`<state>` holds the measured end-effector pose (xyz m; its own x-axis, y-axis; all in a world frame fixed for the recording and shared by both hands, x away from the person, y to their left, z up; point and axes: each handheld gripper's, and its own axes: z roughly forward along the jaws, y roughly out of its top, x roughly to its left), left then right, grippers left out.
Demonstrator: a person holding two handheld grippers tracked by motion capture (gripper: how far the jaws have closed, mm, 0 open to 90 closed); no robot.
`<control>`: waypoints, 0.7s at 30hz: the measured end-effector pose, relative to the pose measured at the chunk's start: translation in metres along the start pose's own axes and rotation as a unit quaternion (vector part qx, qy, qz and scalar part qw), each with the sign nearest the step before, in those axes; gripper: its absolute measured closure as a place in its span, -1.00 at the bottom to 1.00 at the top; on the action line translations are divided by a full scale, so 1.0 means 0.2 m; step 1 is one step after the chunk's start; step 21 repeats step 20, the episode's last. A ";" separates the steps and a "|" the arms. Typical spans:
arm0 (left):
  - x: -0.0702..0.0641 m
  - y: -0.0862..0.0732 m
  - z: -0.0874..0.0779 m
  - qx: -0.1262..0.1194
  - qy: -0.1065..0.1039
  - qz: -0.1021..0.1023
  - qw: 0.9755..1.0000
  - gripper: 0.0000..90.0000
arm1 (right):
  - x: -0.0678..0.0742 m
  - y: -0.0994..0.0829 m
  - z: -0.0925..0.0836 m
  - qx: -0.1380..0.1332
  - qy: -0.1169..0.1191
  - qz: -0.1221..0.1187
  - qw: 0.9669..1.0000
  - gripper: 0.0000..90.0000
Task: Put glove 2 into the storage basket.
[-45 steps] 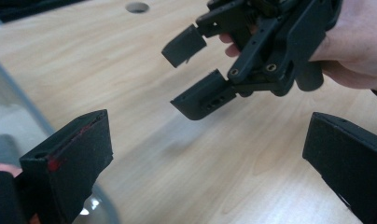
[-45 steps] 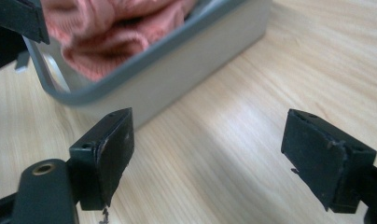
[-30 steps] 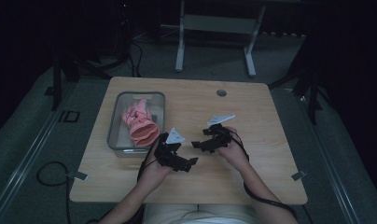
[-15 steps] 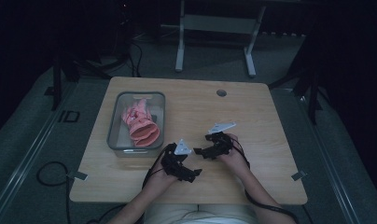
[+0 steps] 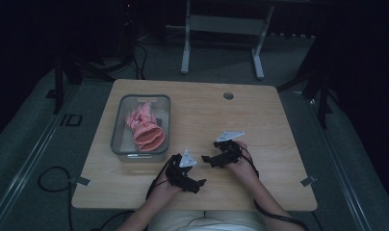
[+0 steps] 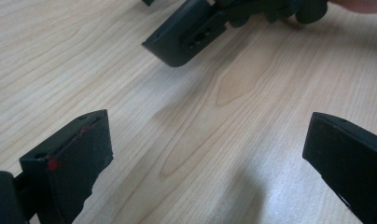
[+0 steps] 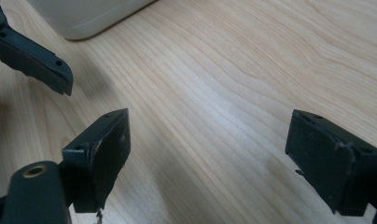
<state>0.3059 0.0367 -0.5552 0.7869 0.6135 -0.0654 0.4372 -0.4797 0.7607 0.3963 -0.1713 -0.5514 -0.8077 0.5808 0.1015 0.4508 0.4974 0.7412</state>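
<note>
A clear plastic bin (image 5: 120, 126) sits on the left half of the wooden table (image 5: 260, 115) and holds a pink crumpled item (image 5: 145, 126). My left gripper (image 5: 198, 184) rests low near the table's front edge, jaws wide apart over bare wood (image 6: 210, 154). My right gripper (image 5: 206, 159) lies just right of it, pointing left, also open with nothing between its jaws (image 7: 205, 154). In the left gripper view the right gripper's jaw (image 6: 186, 39) shows at the top. The right gripper view shows the bin's corner (image 7: 88, 16) and a jaw of the left gripper (image 7: 35, 58).
A round grommet hole (image 5: 228, 96) lies at the table's back right. Cables (image 5: 53, 183) run on the floor at left. A metal stand (image 5: 221, 29) stands behind the table. Tape tabs (image 5: 307, 181) mark the front corners.
Both hands have pulled back toward the table's front edge. The left gripper moved farthest, down and slightly right. Both stay open and hold nothing.
</note>
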 end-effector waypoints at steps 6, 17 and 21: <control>0.00 -0.02 0.00 -0.008 0.011 0.014 1.000 -0.98 | -0.01 -0.03 -0.01 -0.009 -0.001 0.008 1.000 -0.69; 0.01 -0.03 0.00 -0.003 0.006 0.016 1.000 -0.98 | -0.02 -0.05 0.01 -0.006 -0.009 0.001 1.000 -0.69; 0.00 -0.03 0.00 -0.006 0.008 0.015 1.000 -0.98 | -0.01 -0.05 0.01 -0.007 -0.012 0.000 1.000 -0.69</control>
